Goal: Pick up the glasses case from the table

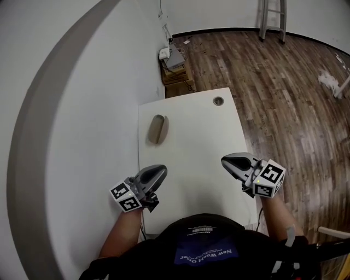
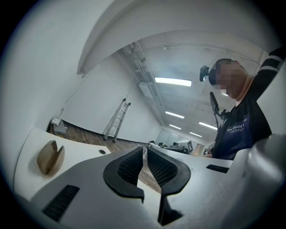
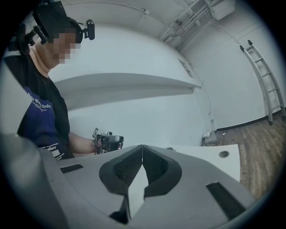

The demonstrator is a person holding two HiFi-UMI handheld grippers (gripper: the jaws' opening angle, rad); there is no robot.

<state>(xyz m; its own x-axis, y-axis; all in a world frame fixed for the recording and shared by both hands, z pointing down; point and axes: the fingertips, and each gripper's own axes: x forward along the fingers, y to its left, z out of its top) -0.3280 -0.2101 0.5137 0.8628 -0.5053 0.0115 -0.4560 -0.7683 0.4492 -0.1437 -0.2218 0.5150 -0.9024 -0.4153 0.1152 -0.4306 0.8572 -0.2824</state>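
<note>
A tan, oval glasses case lies shut on the white table, close to its left edge and the wall. In the left gripper view the case sits far to the left of the jaws. My left gripper hovers over the table's near left part, short of the case, shut with nothing between its pads. Over the near right part my right gripper is shut and empty too. Its own view shows its jaws meeting at the tips, and the left gripper beyond them.
A curved white wall runs along the table's left side. A round cable hole sits at the table's far edge. Beyond it on the wood floor stands a cardboard box with devices on it. A ladder leans far back.
</note>
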